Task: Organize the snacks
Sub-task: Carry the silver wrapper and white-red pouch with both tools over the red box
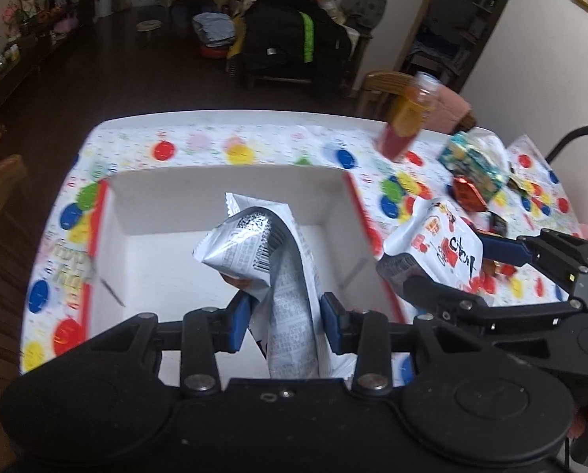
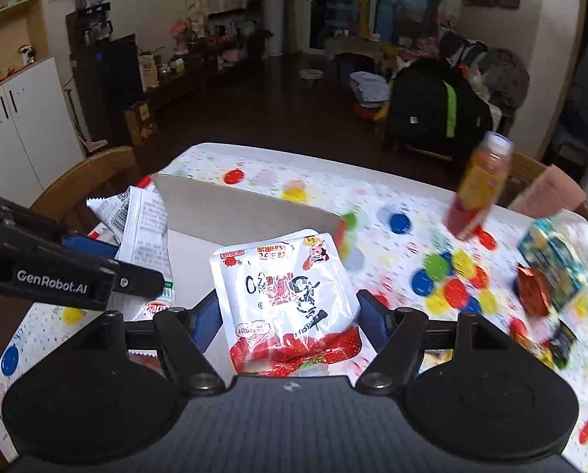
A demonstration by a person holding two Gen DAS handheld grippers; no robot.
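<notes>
Silver packet (image 1: 278, 276) sits clamped in my left tongs (image 1: 286, 319) over the white box (image 1: 223, 185); its fold juts toward 10 o'clock and could catch the rim if I lower carelessly. From the right wrist, my right tongs (image 2: 290, 315) look closed on a strawberry pouch (image 2: 282, 295), bottle (image 2: 479, 189) at 2 o'clock on the bench (image 2: 392, 205). "GenRobot.AI" reads on the left arm; packet print is illegible.

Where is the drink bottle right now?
The drink bottle stands on the far right part of the spotted tablecloth, beyond the white box and left of the teal carton; neither gripper touches it.
</notes>
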